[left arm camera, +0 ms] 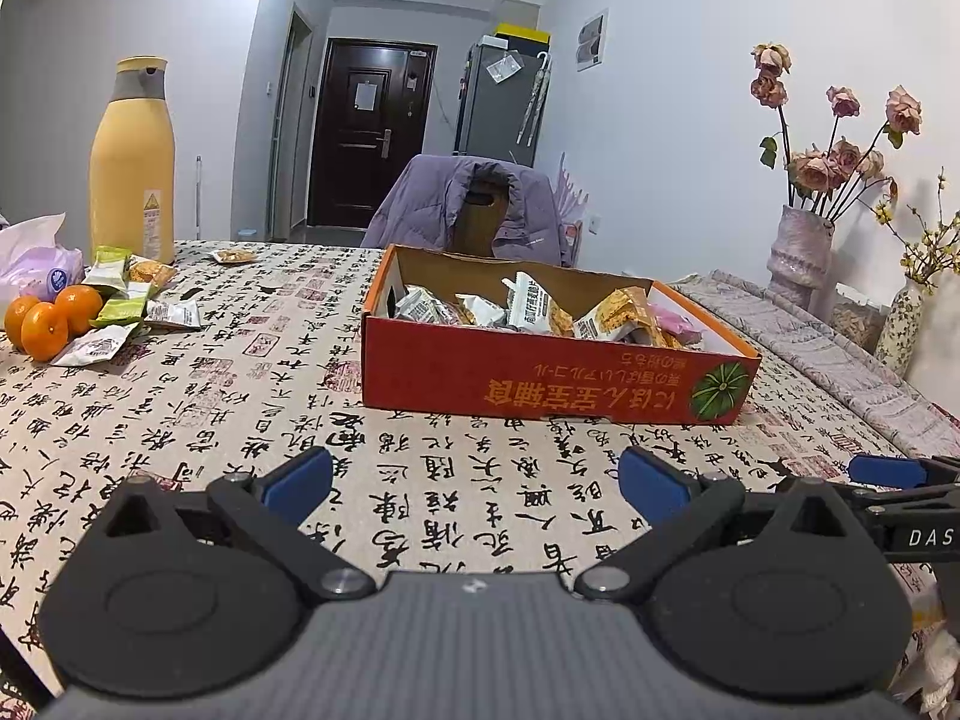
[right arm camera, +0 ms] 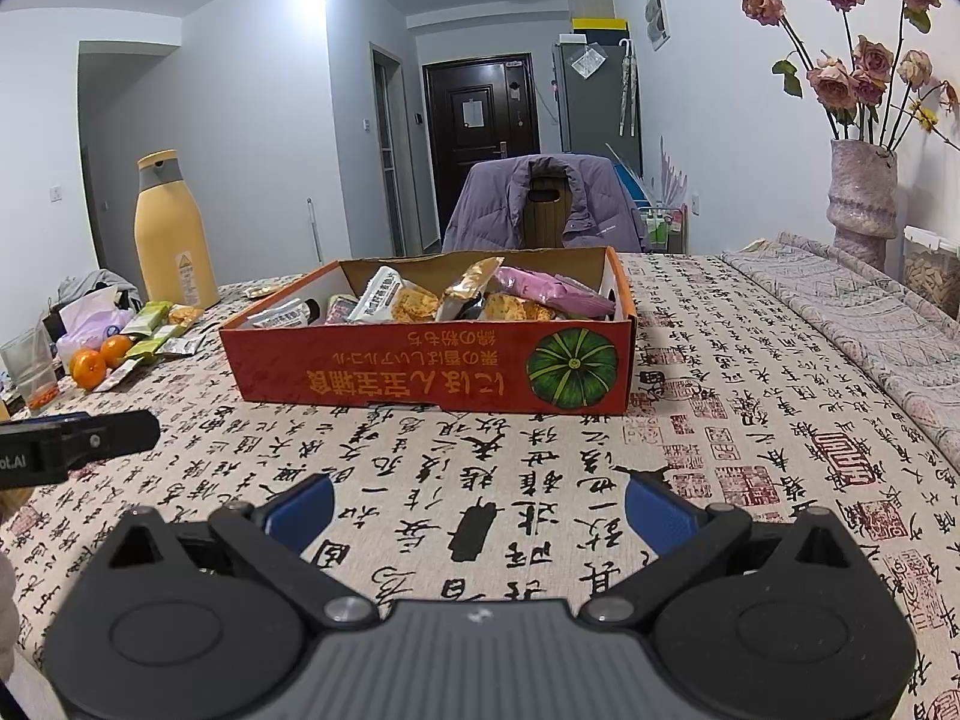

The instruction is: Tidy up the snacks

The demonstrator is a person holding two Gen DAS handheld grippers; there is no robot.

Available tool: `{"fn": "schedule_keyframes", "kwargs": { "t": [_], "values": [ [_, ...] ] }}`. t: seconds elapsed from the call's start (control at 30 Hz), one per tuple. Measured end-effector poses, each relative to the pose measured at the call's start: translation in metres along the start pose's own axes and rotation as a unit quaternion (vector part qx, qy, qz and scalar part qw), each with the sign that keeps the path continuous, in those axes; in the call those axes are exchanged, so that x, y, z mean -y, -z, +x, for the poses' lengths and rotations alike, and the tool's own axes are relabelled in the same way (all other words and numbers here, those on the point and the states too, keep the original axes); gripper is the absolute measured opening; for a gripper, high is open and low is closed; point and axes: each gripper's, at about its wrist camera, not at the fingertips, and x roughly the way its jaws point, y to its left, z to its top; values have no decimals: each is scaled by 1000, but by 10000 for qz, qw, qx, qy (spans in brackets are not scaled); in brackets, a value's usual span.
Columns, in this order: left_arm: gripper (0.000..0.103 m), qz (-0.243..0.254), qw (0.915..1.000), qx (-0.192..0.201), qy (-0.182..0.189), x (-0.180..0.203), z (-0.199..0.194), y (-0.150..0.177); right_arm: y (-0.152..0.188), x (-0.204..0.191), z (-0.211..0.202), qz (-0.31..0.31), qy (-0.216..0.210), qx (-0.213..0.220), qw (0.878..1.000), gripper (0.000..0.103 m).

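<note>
Both claws idle over the calligraphy-print tablecloth [right arm camera: 540,480], nothing gripped. Left gripper [left arm camera: 474,483]: blue pads spread wide, bare cloth between them. Right gripper [right arm camera: 480,510]: likewise spread wide, empty; seen in the left view as a dark arm with a blue pad at 3 o'clock [left arm camera: 888,471], so the two sit side by side, apart. Red cardboard box [right arm camera: 432,372] dead ahead at 12 o'clock from the right wrist, slightly toward 1 o'clock from the left wrist [left arm camera: 558,378]; open-topped, already holding a heap of snack packets [right arm camera: 432,300] — white, orange and pink wrappers, none sorted upright as far as can be told. Loose snack packets [left arm camera: 129,294] remaining on the cloth at 10 o'clock from the left wrist, lying just beside three oranges [left arm camera: 51,318] and in front of the tall yellow bottle [left arm camera: 132,162]; one further packet [left arm camera: 231,255] alone near the far table edge, around 11 o'clock. Judged step: between picks — box part-filled, scattered pile not yet cleared. Next move, as a judgement: left claw better placed to swing toward 10 o'clock, come down over a flat green or white wrapper, and close on an edge without nudging the oranges; thin foil likely to slide on cloth, so a low, flat approach needed. Vase of dried roses [right arm camera: 861,198] at 2 o'clock, well apart from the work.
</note>
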Motion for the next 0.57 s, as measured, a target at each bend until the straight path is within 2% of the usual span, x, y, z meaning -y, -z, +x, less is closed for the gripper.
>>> {"fn": "schedule_keyframes", "kwargs": {
  "t": [0.57],
  "values": [
    [103, 8, 9999, 28, 148, 0, -5, 1, 1, -1, 0, -6, -11, -25, 10000, 103]
  ]
}}
